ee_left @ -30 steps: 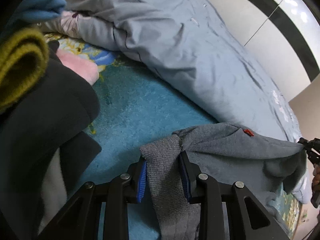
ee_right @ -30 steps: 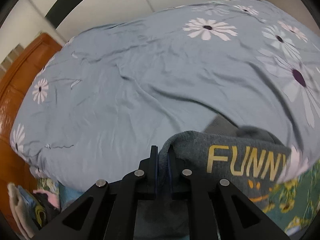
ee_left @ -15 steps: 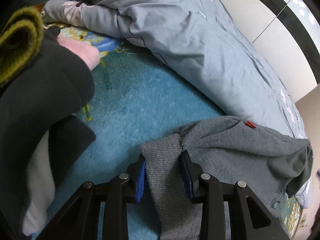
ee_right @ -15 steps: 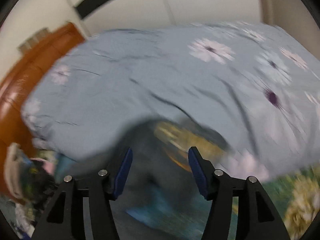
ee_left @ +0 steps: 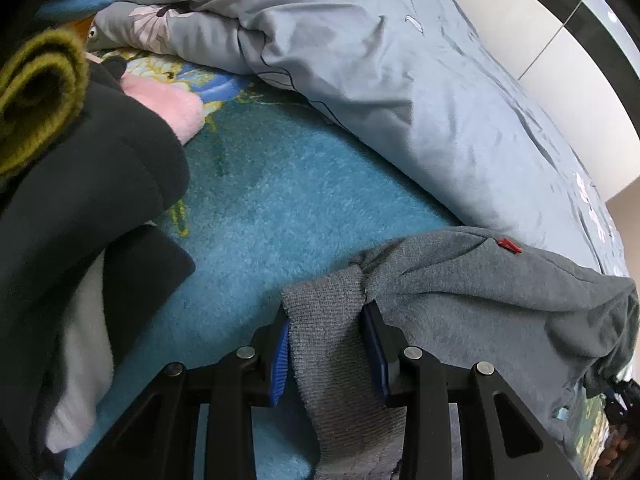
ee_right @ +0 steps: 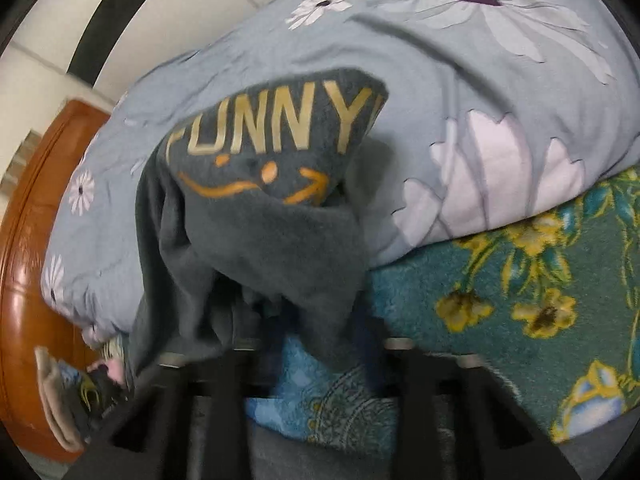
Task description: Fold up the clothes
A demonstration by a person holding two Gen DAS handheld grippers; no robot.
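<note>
A grey sweatshirt (ee_left: 460, 300) lies on the teal blanket (ee_left: 280, 200), against the quilt. My left gripper (ee_left: 328, 350) is shut on its ribbed hem (ee_left: 326, 316), which fills the gap between the blue pads (ee_left: 280, 356). In the right wrist view the same sweatshirt (ee_right: 260, 240), with gold FUNNY lettering (ee_right: 280, 124), is bunched up and drapes down over my right gripper (ee_right: 316, 342). That gripper's jaws stand about half apart, and the cloth hides their tips, so the grip is unclear.
A grey-blue flowered quilt (ee_left: 400, 80) is heaped along the far side of the bed. A pile of clothes sits at the left: a dark garment (ee_left: 80, 200), an olive knit (ee_left: 36, 92), a pink piece (ee_left: 168, 108). A wooden headboard (ee_right: 24, 260) stands at the left.
My right gripper let go of the sweatshirt and swung away open. It is now back under the bunched cloth, jaws narrower. The left gripper kept its hold and drew back slightly.
</note>
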